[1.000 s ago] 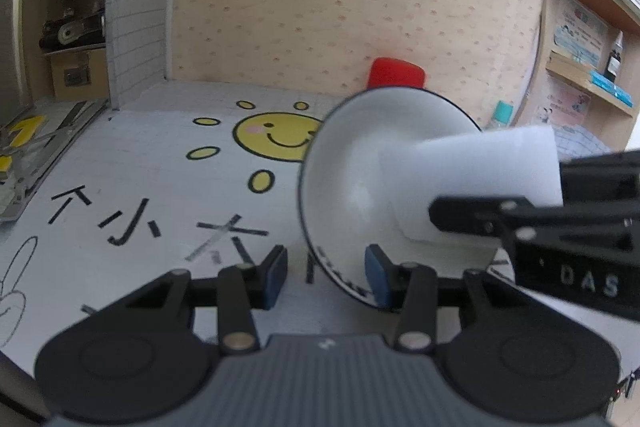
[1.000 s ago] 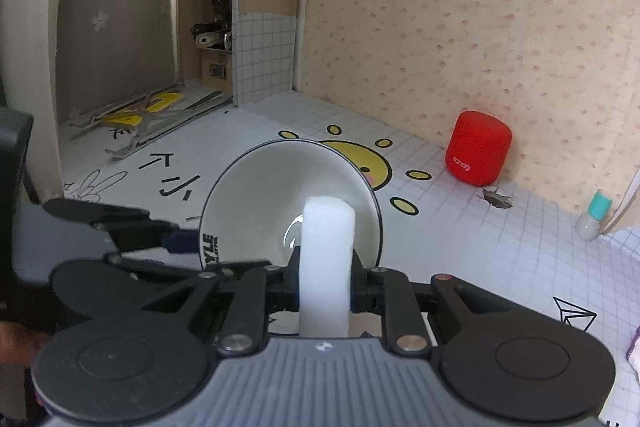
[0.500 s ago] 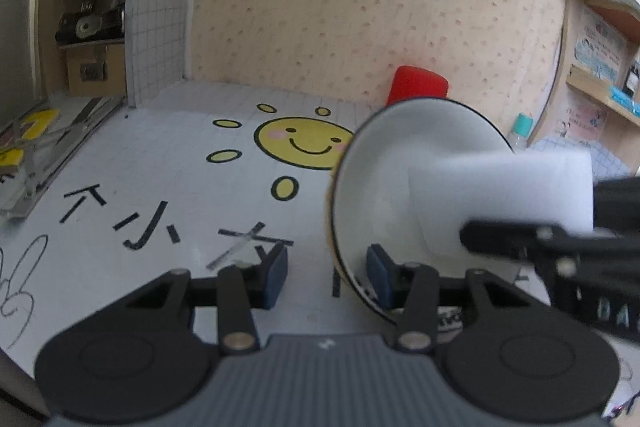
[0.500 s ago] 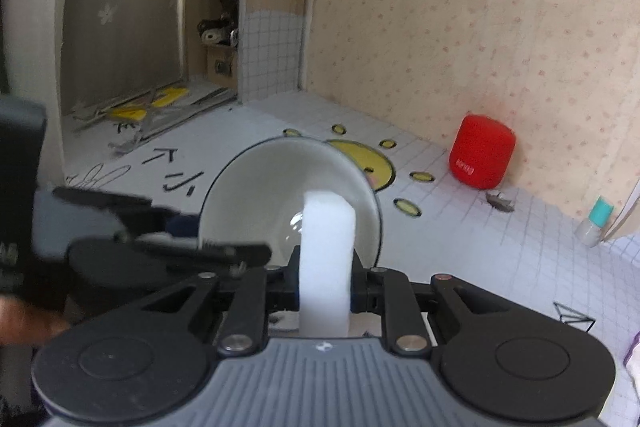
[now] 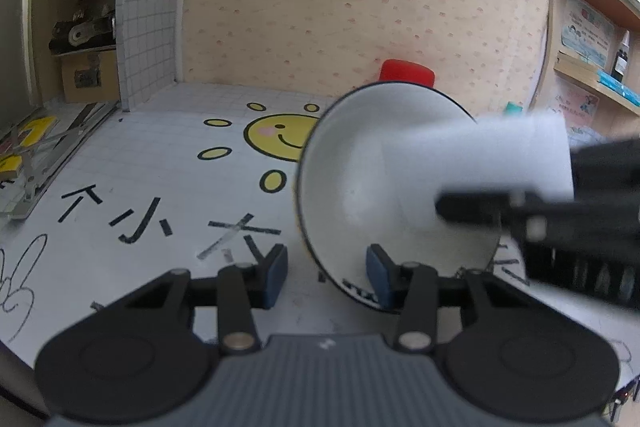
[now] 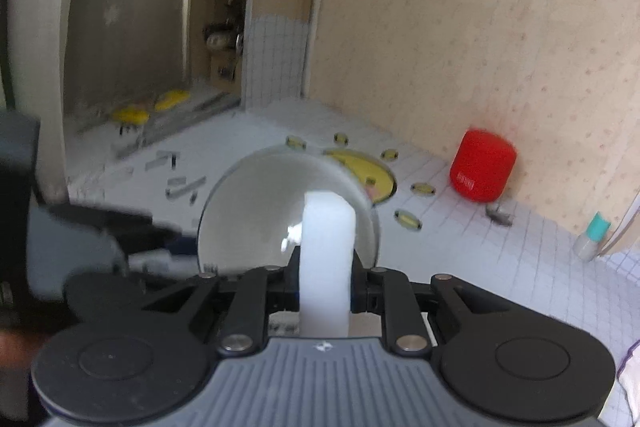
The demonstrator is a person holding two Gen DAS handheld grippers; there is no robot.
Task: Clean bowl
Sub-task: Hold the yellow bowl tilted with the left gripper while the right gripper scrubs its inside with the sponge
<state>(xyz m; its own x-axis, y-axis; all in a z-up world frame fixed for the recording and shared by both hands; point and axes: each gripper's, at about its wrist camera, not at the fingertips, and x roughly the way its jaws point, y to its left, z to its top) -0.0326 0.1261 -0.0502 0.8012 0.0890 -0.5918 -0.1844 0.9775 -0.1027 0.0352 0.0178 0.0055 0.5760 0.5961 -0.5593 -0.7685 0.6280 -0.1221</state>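
A white bowl (image 5: 360, 179) with a dark rim is held tilted on its side above the table, its inside facing right. My left gripper (image 5: 326, 273) is shut on its lower rim, one blue pad (image 5: 378, 269) inside the bowl and one outside. My right gripper (image 6: 326, 277) is shut on a white sponge (image 6: 326, 247), whose end is pressed into the bowl (image 6: 256, 211). In the left wrist view the sponge (image 5: 480, 159) comes in from the right, with the right gripper behind it blurred.
The white gridded table (image 5: 140, 167) has a yellow sun drawing (image 5: 280, 137) and black characters. A red cylinder (image 6: 482, 165) stands by the back wall, a small teal-capped bottle (image 6: 592, 237) to its right. Shelves (image 5: 76, 27) and metal clutter lie at the left.
The bowl and both grippers have risen and shifted a little over the table. The sponge has moved within the bowl; the right wrist view is now blurred by motion.
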